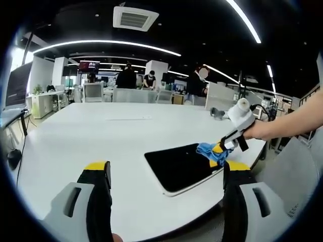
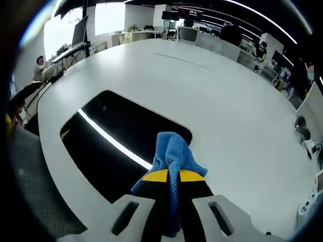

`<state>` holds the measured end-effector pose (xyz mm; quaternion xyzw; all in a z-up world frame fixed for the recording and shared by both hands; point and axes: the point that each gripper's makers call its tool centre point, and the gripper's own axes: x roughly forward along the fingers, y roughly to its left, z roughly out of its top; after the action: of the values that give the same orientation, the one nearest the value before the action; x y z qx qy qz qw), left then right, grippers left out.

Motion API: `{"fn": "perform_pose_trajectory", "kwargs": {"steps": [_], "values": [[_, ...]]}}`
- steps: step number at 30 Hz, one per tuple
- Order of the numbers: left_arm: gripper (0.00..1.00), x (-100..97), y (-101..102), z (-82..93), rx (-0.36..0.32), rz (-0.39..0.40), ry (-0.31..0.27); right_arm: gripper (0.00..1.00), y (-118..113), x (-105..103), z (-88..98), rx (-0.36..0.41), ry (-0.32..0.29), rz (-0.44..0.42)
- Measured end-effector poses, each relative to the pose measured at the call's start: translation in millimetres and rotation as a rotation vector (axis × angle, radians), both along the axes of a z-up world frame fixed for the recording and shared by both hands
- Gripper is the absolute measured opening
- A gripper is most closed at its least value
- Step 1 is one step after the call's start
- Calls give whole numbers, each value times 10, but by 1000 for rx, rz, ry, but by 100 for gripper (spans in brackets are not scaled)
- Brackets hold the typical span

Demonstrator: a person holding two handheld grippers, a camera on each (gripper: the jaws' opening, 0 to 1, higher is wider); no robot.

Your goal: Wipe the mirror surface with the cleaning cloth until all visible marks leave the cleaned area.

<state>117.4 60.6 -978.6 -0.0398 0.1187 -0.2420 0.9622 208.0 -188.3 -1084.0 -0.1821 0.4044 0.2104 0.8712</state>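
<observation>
A dark, rounded-corner mirror (image 1: 176,169) lies flat on the white table (image 1: 101,136) near its front edge. My left gripper (image 1: 166,166) is open, its yellow-tipped jaws spread wide in front of the mirror with nothing between them. From the right, a person's hand brings in my right gripper (image 1: 224,147), which presses a blue cleaning cloth (image 1: 208,150) to the mirror's right end. In the right gripper view the gripper (image 2: 170,175) is shut on the blue cloth (image 2: 171,148). The cloth hangs over the mirror (image 2: 111,136), which reflects a bright ceiling light strip.
A small grey object (image 1: 218,113) lies on the table's far right, also seen in the right gripper view (image 2: 302,128). A thin strip (image 1: 128,118) lies mid-table. Chairs (image 1: 93,92) and standing people (image 1: 126,78) line the far side. The table edge curves close to the mirror.
</observation>
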Motion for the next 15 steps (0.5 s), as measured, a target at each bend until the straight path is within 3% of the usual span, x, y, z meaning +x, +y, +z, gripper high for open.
{"fn": "perform_pose_trajectory", "kwargs": {"steps": [7,15], "values": [[91,1,8,6,0,4,-4,0,72,-134,6,-60,-13,55],[91,3,13,11,-1,7,-7,0,116,-239,1,-44,1,69]]}}
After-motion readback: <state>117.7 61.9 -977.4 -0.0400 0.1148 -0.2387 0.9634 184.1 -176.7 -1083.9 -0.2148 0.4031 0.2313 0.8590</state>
